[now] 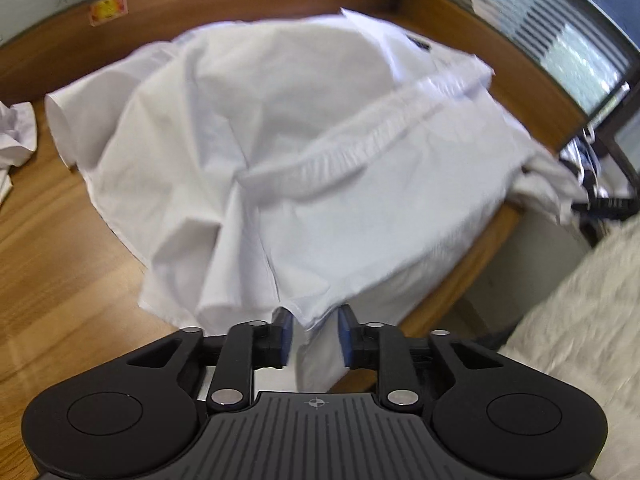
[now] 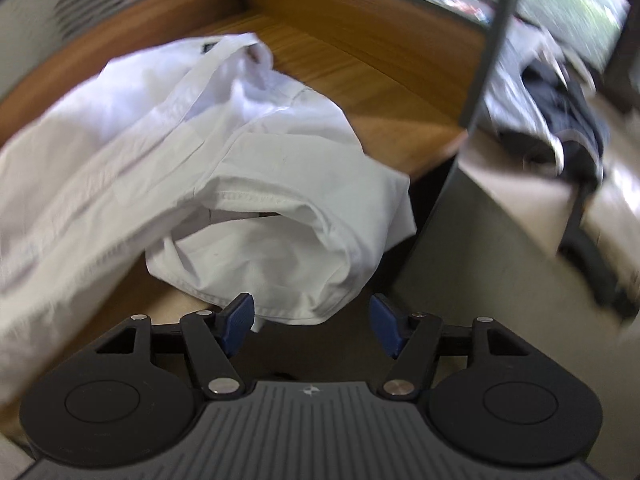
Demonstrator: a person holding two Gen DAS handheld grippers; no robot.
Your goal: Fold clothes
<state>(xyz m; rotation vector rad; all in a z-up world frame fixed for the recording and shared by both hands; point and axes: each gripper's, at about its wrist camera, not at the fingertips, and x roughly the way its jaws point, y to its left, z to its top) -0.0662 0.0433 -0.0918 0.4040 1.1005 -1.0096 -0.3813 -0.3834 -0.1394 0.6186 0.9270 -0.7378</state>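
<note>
At the far left of the wooden table [image 1: 52, 248] lies a small crumpled white cloth [image 1: 16, 136], apart from the main piece. The white shirt [image 1: 280, 152] covers most of the tabletop, spread but wrinkled, with a rolled sleeve opening at its left side and a long ribbed band [image 1: 360, 140] crossing it diagonally. It looks thin and soft, light to lift, and it will sag and crease easily, so I think the stitched hems are the safest places to take hold of it. The left gripper [image 1: 314, 336] stands at the near hem with its blue pads partly open; a point of the hem hangs between them, but the pads do not press on it. More to the right, the shirt reaches the table's right edge and a part hangs over it. The right gripper [image 2: 312, 324] is open wide just below this hanging bundle, the cloth touching near its left pad, nothing gripped. Behind the shirt there is bare wood for folding. To the right the room is narrow: a dark post [image 2: 492, 40] and a pile of dark clothes [image 2: 560, 112] stand close.
</note>
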